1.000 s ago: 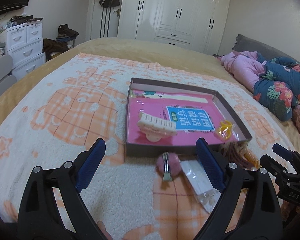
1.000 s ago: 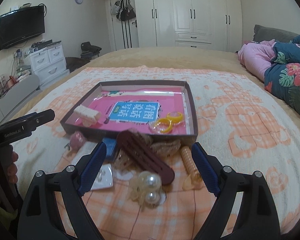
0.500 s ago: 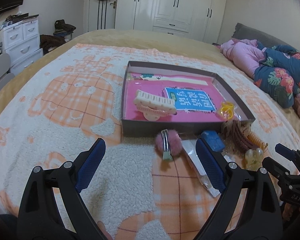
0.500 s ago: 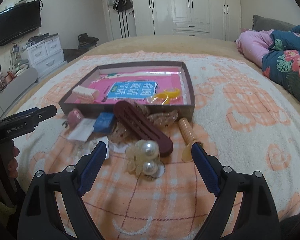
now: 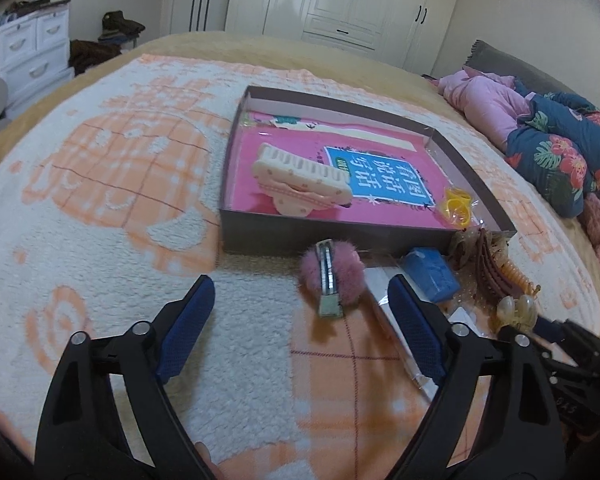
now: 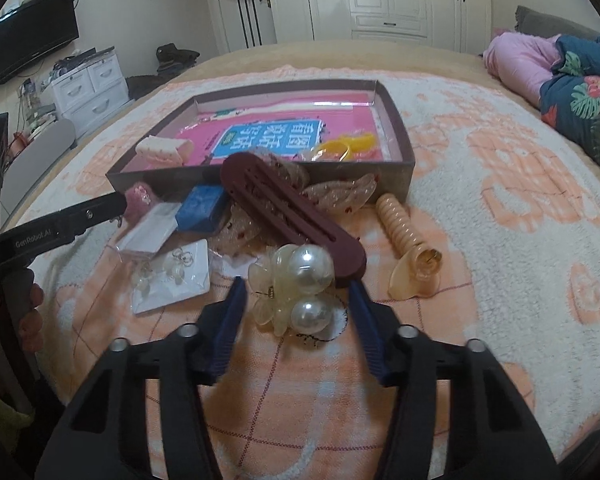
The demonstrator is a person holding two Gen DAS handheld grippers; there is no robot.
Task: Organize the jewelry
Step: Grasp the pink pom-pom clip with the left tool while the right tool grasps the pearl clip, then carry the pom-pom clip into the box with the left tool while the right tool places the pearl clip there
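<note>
We cannot see much of the small clear bag of earrings (image 6: pixel 172 276) from the left wrist view, because our left gripper's (image 5: pixel 300 316) blue finger covers it; the right wrist view shows it flat on the white and orange fuzzy blanket (image 6: pixel 520 208). The long dark red hair clip (image 6: pixel 292 216) shows only as a thin edge (image 5: pixel 490 268) in the left view, and a see-through sparkly clip under it is hard to make out. Our left gripper is spread wide with nothing in it, and the fluffy pink pom-pom clip (image 5: pixel 331 277) lies just past its tips, close to the front wall of the flat brown box (image 5: pixel 332 236). Our right gripper (image 6: pixel 296 300) is open too, with one finger on each side of the clear flower claw clip with two big pearls (image 6: pixel 294 288); we cannot tell if the pads touch it. That pearl clip rests on the blanket against the end of the dark red clip. Beside them lie a small blue box (image 6: pixel 202 208) and a tan spiral hair tie (image 6: pixel 406 240). Inside the brown box, on a pink book, sit a cream comb clip (image 5: pixel 300 180) and yellow plastic rings (image 5: pixel 456 210). Only the right view shows the flat black TV (image 6: pixel 30 52) on the wall.
</note>
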